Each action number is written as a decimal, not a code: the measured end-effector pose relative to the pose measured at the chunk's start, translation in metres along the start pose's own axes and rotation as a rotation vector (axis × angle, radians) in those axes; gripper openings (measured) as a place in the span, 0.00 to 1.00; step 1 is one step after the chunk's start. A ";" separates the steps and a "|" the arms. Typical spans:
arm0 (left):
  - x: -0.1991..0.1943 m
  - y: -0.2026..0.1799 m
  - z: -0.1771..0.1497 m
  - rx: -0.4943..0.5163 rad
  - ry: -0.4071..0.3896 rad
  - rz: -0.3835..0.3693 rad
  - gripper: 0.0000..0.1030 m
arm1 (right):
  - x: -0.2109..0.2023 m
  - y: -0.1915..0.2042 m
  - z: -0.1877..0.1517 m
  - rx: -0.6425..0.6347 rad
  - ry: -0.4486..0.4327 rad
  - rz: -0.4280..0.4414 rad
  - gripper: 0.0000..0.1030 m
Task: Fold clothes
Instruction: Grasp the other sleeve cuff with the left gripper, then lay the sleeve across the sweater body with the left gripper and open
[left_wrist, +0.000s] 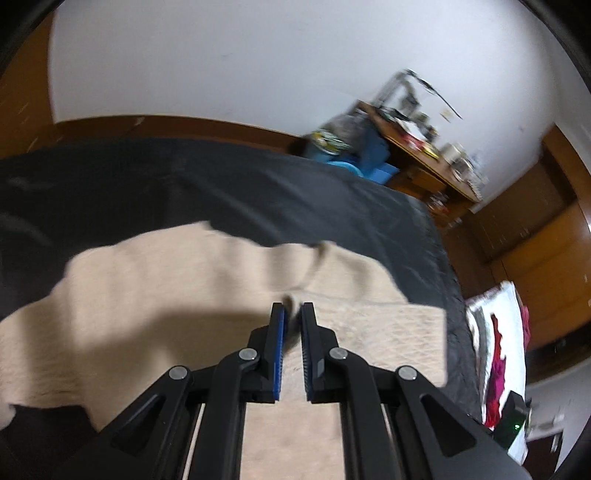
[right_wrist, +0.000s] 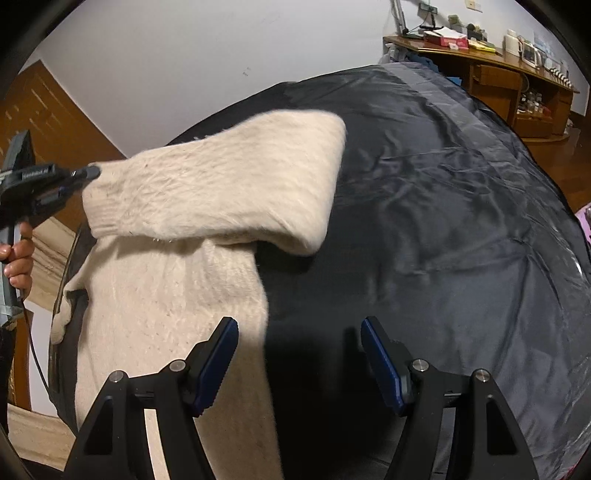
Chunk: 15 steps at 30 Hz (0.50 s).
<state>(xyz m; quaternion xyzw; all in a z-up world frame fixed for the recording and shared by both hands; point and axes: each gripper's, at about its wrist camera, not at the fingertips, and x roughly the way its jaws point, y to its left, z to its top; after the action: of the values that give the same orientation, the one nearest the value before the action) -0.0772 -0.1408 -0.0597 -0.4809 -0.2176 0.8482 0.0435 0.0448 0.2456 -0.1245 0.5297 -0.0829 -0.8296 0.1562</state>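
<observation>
Across the bed's dark cover (right_wrist: 461, 206), seen from the right wrist, a cream knitted sweater (right_wrist: 177, 295) lies along the left edge, its body running down toward the near edge. At the far left of that view a hand (right_wrist: 16, 258) holds the left tool (right_wrist: 92, 171), whose jaws are closed tight on the sweater's ribbed hem, lifting that end clear of the cover so the knit doubles over the part still lying flat. From the left wrist, the blue pads (left_wrist: 280, 350) stand almost together with a pinch of cream knit between their tips, though the picture is blurred. Further right, the right tool (right_wrist: 299, 328) hangs above the cover with its jaws well apart and nothing between them, its left finger over the sweater's right border. A wooden desk (right_wrist: 491, 70) stands beyond the bed's far right corner.
</observation>
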 end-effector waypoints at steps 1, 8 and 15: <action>-0.002 0.010 -0.001 -0.014 -0.005 0.006 0.09 | 0.002 0.003 0.001 -0.002 0.003 -0.002 0.69; 0.007 0.050 -0.009 -0.068 0.037 -0.018 0.09 | 0.013 0.024 0.010 -0.020 0.004 -0.037 0.69; 0.050 0.031 -0.016 -0.035 0.115 -0.119 0.72 | 0.014 0.031 0.015 -0.005 0.007 -0.053 0.69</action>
<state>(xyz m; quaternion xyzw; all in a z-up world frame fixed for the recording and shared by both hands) -0.0862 -0.1500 -0.1190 -0.5158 -0.2578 0.8111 0.0978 0.0310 0.2109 -0.1209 0.5344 -0.0662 -0.8317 0.1356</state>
